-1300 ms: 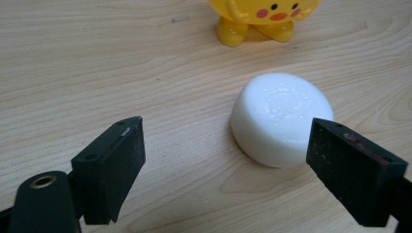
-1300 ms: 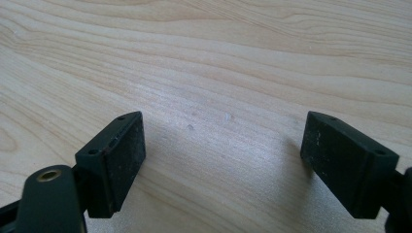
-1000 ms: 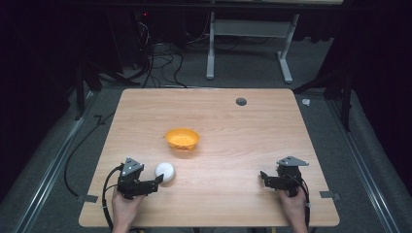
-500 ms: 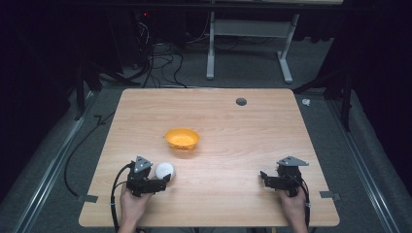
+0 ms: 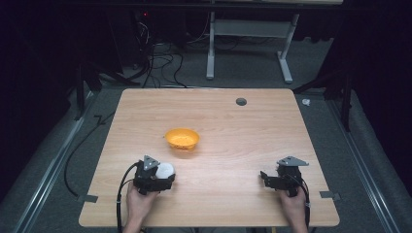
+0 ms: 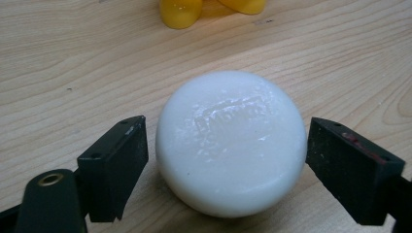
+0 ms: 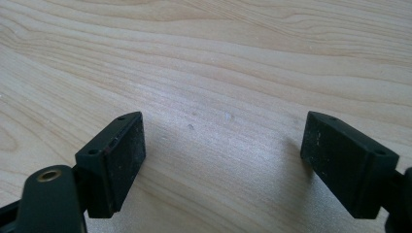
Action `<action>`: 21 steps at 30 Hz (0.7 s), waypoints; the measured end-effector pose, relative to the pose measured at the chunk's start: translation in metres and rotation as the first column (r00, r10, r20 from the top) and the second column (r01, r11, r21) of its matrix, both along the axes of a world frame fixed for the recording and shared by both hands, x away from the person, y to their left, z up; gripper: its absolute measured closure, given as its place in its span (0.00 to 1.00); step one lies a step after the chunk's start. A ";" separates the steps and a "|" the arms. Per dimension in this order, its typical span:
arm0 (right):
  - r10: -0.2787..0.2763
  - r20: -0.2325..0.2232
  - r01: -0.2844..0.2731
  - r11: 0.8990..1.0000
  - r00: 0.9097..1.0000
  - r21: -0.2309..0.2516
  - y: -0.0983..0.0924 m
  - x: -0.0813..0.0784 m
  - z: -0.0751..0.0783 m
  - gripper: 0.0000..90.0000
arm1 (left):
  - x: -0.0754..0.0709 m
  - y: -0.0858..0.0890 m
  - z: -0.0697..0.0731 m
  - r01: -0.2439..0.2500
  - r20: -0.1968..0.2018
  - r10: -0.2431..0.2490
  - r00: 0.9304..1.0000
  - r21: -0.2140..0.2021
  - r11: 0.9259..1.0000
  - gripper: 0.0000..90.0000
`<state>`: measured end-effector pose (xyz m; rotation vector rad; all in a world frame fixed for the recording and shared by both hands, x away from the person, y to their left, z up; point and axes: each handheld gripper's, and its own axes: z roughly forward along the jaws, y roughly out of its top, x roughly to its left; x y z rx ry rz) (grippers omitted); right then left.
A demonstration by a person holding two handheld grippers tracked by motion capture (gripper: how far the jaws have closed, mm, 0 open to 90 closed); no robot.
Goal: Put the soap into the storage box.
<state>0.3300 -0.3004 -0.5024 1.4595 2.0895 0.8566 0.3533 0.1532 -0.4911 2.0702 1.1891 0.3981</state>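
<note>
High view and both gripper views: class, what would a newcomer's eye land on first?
The white round object on the wooden table, lying between the open jaws of the left gripper with a small gap each side. Next, the orange bowl just beyond it, mid-table. The right gripper rests open over bare wood.

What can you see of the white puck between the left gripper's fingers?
The white puck is a smooth, glossy, rounded disc, plastic or wax by its look, with a faint raised patch on its domed top. It lies flat on the wooden table, near the front left, nearer the person than the orange bowl. The left gripper is open around it: one of its fingers stands on each side, with a thin gap showing at each, so no grip yet. Nothing else touches it.
</note>
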 end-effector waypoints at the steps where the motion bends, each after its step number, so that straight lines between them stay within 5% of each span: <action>1: 0.000 0.000 0.000 1.000 1.000 0.000 0.000 0.000 0.000 0.19 | 0.001 -0.001 -0.001 0.001 -0.004 -0.001 1.000 -0.004 1.000 0.19; 21: 0.000 0.000 0.000 1.000 1.000 0.000 0.000 0.000 0.000 0.19 | 0.006 -0.006 -0.008 -0.005 -0.009 0.005 1.000 0.012 1.000 0.26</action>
